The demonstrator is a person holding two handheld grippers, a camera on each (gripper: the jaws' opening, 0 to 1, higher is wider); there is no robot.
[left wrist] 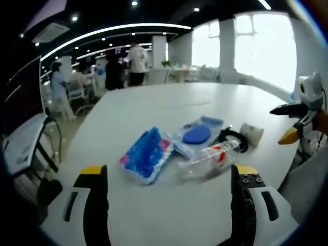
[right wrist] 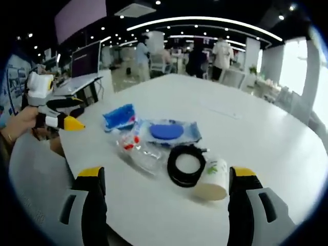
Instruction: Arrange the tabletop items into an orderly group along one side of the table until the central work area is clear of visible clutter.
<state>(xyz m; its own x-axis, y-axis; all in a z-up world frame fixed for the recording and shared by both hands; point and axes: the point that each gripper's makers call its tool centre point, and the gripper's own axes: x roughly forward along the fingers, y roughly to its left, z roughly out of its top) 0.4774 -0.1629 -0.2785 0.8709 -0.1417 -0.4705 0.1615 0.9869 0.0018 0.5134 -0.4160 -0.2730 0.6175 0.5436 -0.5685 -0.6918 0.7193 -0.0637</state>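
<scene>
- The left tool (left wrist: 169, 205) stands released, jaws wide apart with nothing between them, low over the white tabletop (left wrist: 154, 107) just short of the cluster. The right tool (right wrist: 166, 205) is likewise spread and empty, facing the same cluster from the opposite side.
- The items lie together near the tabletop's middle: a blue patterned packet (left wrist: 147, 154), a clear pouch holding a blue disc (left wrist: 197, 134), a clear plastic bottle with a red label (left wrist: 212, 156) on its side, a black ring (left wrist: 231, 139) and a paper cup (left wrist: 251, 133) tipped over.
- The bottle is the likeliest trouble: lying down and round, it could roll off toward an edge if a jaw nudges it rather than closing squarely on it.
- The paper cup (right wrist: 212, 179) touches the black ring (right wrist: 185, 165) in the right gripper view; a careless pinch may crush the cup's thin wall or drag the ring along.
- The pouch and packet are flat and slippery-looking; jaws may skid over them and scatter the neighbours instead of lifting.
- Both tools approach the same group head-on, so they could collide if they reach in together.
- Things overlap closely, so one grasp may catch two items.
</scene>
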